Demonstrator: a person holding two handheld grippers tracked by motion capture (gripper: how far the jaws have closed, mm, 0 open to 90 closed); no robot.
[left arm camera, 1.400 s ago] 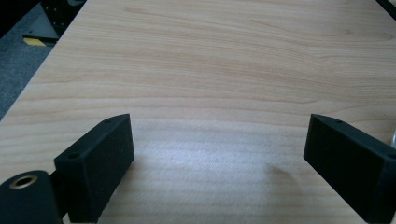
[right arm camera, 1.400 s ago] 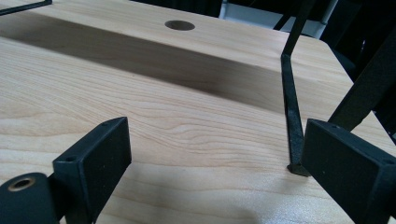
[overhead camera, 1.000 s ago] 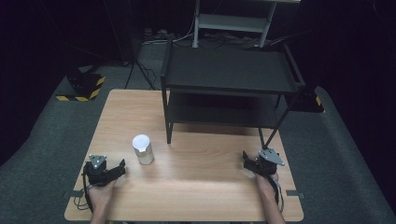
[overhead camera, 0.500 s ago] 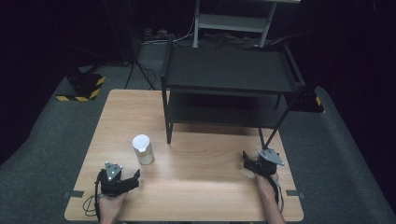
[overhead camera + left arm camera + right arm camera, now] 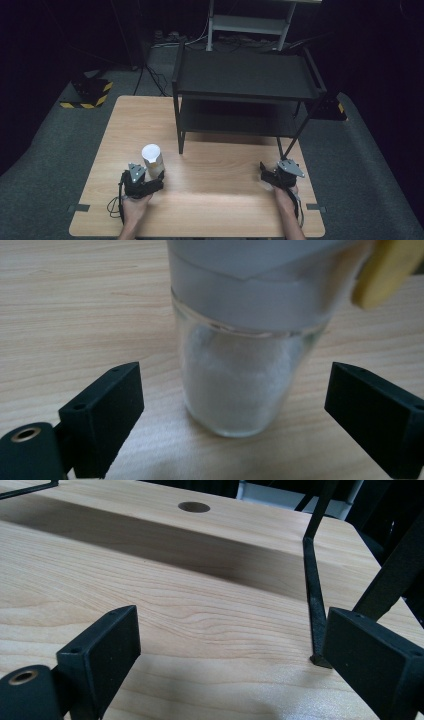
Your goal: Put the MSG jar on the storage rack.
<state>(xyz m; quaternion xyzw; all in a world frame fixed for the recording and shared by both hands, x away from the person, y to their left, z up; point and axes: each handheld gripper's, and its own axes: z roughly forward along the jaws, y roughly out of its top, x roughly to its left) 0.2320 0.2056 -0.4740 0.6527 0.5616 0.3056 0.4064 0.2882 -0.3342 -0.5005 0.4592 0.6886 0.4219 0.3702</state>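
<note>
A glass jar (image 5: 152, 159) with a white lid stands on the wooden table (image 5: 215, 210), left of the middle. In the left gripper view the jar (image 5: 239, 365) holds white powder and stands between my open jaws without touching them; a yellow tag (image 5: 385, 270) hangs at its upper right. My left gripper (image 5: 150, 180) sits just in front of the jar, open. My right gripper (image 5: 266, 175) rests near the table's right side, open, with bare wood between its jaws (image 5: 230, 645).
A black two-tier metal shelf (image 5: 247, 80) stands on the back half of the table. Its front right leg (image 5: 312, 605) comes down just ahead of my right gripper. A round hole (image 5: 194, 506) is in the tabletop beyond.
My left gripper has moved right and forward from the table's front left to the jar, which now stands between its jaws. The right gripper has stayed put.
</note>
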